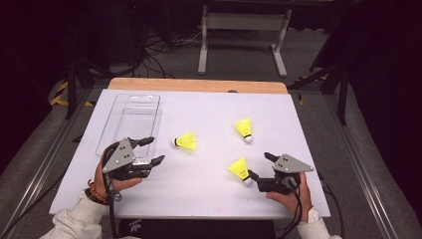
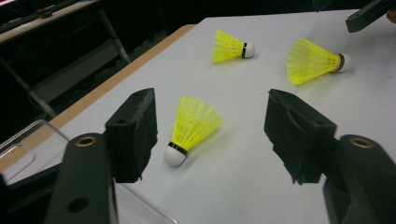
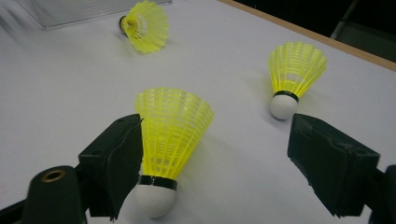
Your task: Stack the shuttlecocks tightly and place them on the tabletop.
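Three yellow shuttlecocks with white corks lie on a white board (image 1: 209, 107). My left gripper (image 1: 157, 149) (image 2: 212, 121) stands open at the front right corner of a clear tray (image 1: 132, 107), nothing between its pads. The left shuttlecock (image 1: 186, 141) (image 2: 191, 128) lies just beyond its jaws, cork toward the tray. My right gripper (image 1: 259, 165) (image 3: 219, 149) is open. The near shuttlecock (image 1: 240, 170) (image 3: 173, 140) lies between its jaws, close against one, with the other well apart. The third shuttlecock (image 1: 244, 128) (image 3: 294, 74) lies farther back.
The clear tray (image 2: 28, 140) holds nothing and lies along the board's left side. A wooden table edge (image 1: 199, 85) runs behind the board. Beyond it are a white stand's legs (image 1: 244, 45) and cables on the floor. The board's front edge is close to both hands.
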A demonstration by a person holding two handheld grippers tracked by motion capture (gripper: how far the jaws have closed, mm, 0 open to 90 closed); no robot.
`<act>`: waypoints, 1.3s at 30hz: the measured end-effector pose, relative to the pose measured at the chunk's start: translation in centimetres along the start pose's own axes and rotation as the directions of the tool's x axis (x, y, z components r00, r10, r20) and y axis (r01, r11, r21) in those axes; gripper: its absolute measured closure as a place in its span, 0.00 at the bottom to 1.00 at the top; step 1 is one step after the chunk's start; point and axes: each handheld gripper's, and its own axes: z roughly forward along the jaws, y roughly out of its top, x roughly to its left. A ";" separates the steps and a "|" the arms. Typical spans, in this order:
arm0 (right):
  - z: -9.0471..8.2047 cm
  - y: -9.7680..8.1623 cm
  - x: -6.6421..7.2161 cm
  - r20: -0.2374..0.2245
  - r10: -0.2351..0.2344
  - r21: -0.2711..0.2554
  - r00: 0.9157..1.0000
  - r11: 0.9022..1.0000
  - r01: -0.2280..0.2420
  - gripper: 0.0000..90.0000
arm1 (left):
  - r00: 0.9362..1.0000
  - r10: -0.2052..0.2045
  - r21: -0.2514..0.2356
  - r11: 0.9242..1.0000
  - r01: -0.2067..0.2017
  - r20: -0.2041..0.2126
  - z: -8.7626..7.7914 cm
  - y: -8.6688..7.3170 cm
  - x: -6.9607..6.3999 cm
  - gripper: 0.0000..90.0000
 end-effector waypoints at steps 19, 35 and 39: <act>1.0 -0.6 0.7 -0.047 -0.019 0.067 0.999 0.998 0.022 0.31 | 0.990 -0.129 -0.037 0.991 0.127 -0.050 -3.9 -5.2 -1.0 0.10; 2.0 -0.9 1.2 -0.090 -0.040 0.132 0.995 0.990 0.052 0.38 | 0.989 -0.140 -0.031 0.990 0.139 -0.045 -4.2 -6.5 -0.9 0.08; 2.3 -1.1 1.3 -0.095 -0.040 0.148 0.995 0.987 0.054 0.44 | 0.988 -0.147 -0.024 0.989 0.147 -0.037 -4.0 -6.6 -0.9 0.08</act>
